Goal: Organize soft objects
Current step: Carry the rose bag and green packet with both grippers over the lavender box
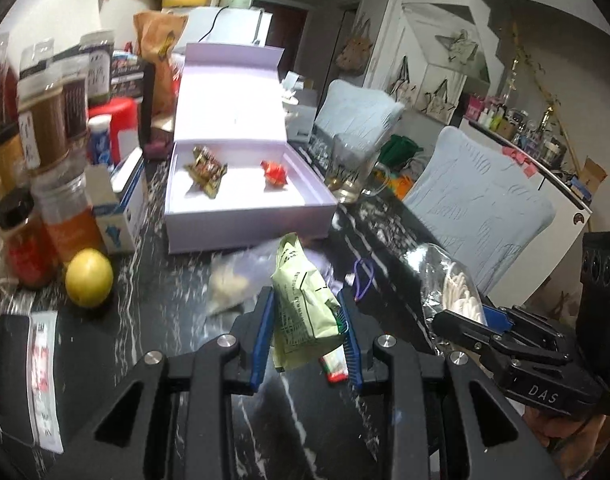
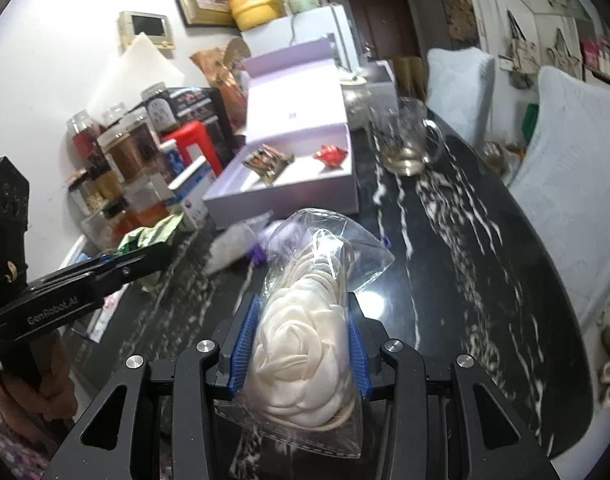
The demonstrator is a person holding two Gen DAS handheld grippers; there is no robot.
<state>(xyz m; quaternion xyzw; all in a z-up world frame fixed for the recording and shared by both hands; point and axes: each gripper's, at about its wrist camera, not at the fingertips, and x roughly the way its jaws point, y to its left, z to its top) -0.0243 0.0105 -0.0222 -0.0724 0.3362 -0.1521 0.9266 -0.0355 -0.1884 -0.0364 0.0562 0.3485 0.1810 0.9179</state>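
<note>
Midway, likely: two small items in lavender box (image 1: pixel 241 216); left gripper (image 1: pixel 308 334) clamped on green packet (image 1: pixel 301 300), right gripper (image 2: pixel 301 344) on bagged white flower (image 2: pixel 305 360); third pouch (image 1: pixel 229 284) left on surface (image 1: pixel 385 236).

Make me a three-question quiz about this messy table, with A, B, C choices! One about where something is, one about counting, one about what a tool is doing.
1. Where is the lemon?
A. in the box
B. on the table beside the jars
C. on a chair

2. How many things lie in the purple box?
A. two
B. four
C. none

3. What is the right tool doing?
A. hanging open
B. squeezing a glass
C. squeezing a clear bag of white stuff

Answers: 1 B, it sits on the dark table near the jars. 2 A, one gold-brown and one red. 3 C, the blue pads press the bag's sides.
</note>
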